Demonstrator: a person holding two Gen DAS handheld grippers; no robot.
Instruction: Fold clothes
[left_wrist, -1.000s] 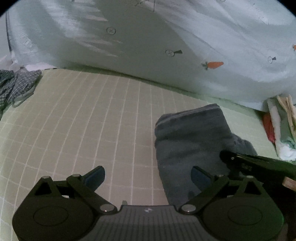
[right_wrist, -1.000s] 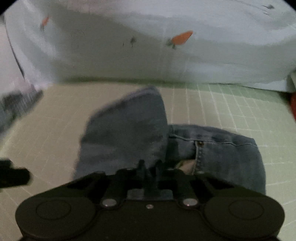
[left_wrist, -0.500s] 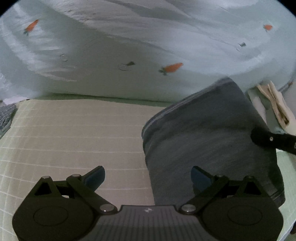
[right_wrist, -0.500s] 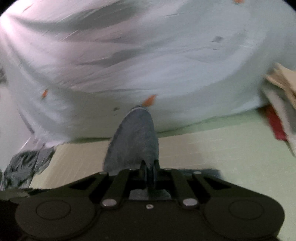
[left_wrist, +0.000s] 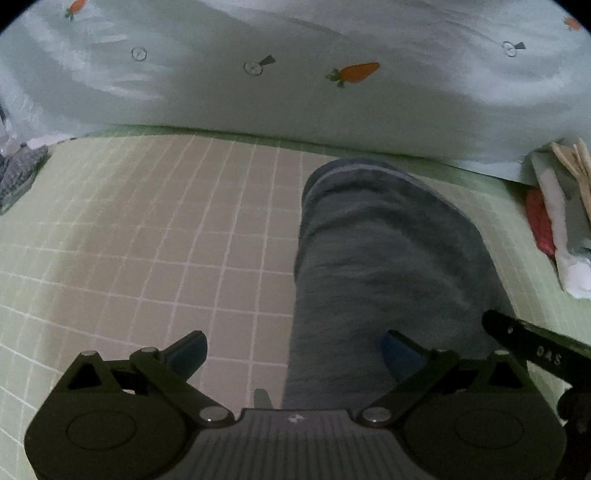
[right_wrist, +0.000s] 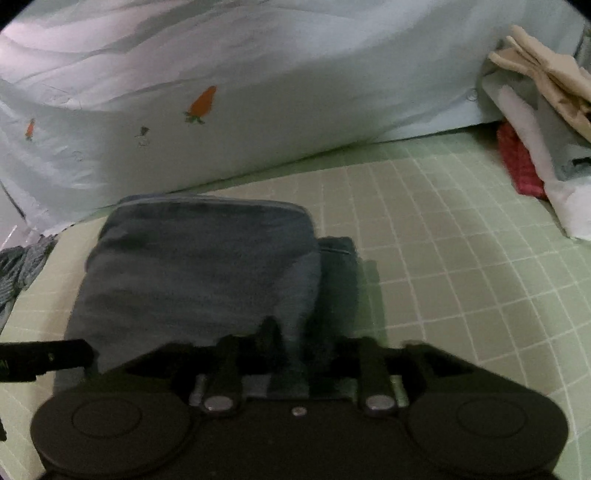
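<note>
The folded jeans (left_wrist: 388, 266) are laid on the green grid-lined mat (left_wrist: 166, 240), with their far rounded end close to the pale carrot-print bedding (left_wrist: 295, 92) that is bunched along the mat's far edge. In the left wrist view, the left gripper (left_wrist: 295, 349) is held low over the near end of the jeans with its fingers spread wide apart; one blue-padded fingertip (left_wrist: 188, 350) is seen over bare mat beside the jeans, while the other is seen over the denim. Nothing is clamped between them. Just beside the jeans' near right edge, part of the right gripper (left_wrist: 535, 350) is seen as a dark bar.

In the right wrist view, the right gripper (right_wrist: 284, 336) is shown with its fingers drawn close together on the near edge of the jeans (right_wrist: 199, 273), a fold of denim being pinched between them. A second layer of denim is visible beside the upper fold, away from the left gripper. A stack of folded clothes (right_wrist: 535, 122) is placed beyond the jeans at the mat's right edge, well apart from them. A crumpled checked garment (right_wrist: 22, 266) is seen at the mat's left edge.
</note>
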